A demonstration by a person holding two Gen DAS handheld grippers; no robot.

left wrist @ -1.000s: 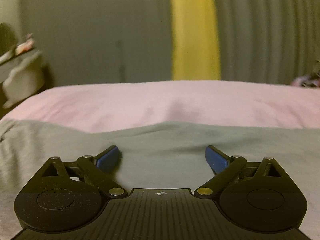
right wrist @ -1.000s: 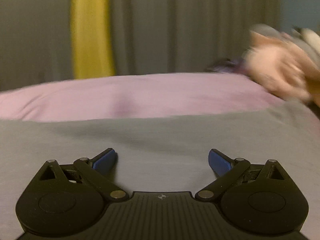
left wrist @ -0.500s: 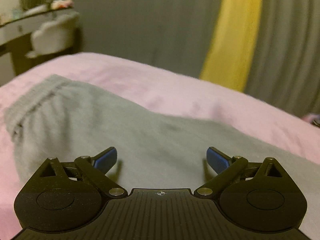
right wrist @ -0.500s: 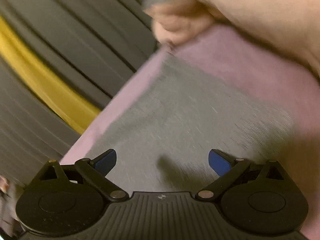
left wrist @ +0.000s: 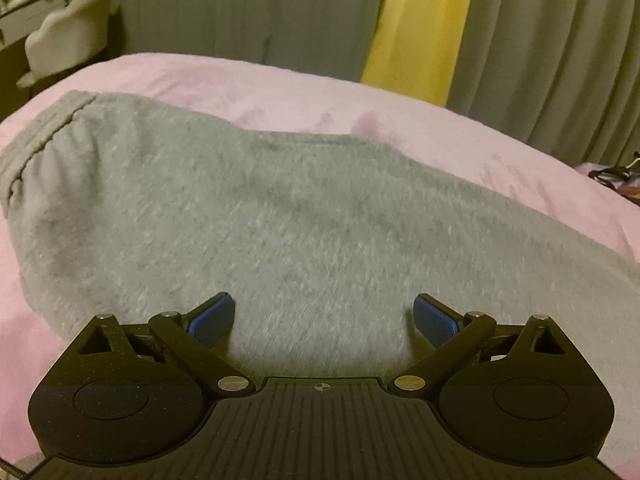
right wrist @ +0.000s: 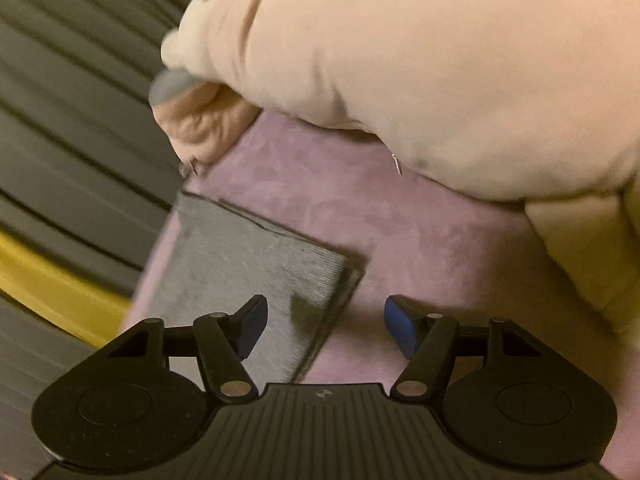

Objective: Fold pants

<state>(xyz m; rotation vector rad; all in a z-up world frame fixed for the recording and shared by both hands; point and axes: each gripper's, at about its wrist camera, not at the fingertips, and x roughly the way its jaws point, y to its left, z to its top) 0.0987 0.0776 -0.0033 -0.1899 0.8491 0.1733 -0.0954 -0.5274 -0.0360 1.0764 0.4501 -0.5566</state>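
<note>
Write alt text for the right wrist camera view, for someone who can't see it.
The right gripper, jaws closing, straddles the hem corner of the gray pants on a pink bedspread, not yet pinching it. A cream pillow fills the top.

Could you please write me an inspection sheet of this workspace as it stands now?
Surface: pink bedcover, soft and slightly rumpled.
Job's things: grey pants lying flat on the bedcover, waistband at the left in the left wrist view; leg hem in the right wrist view.
Clutter: large cream plush toy resting on the bedcover beyond the hem; dark small items at the far right, too small to tell.
Grippers: left hand-held gripper open above the pants, nothing between the pads; right hand-held gripper closing around the hem edge, pads not yet pressing.
Cables: nothing seen.
Surroundings: grey curtains, yellow strip, white chair by a desk.
</note>
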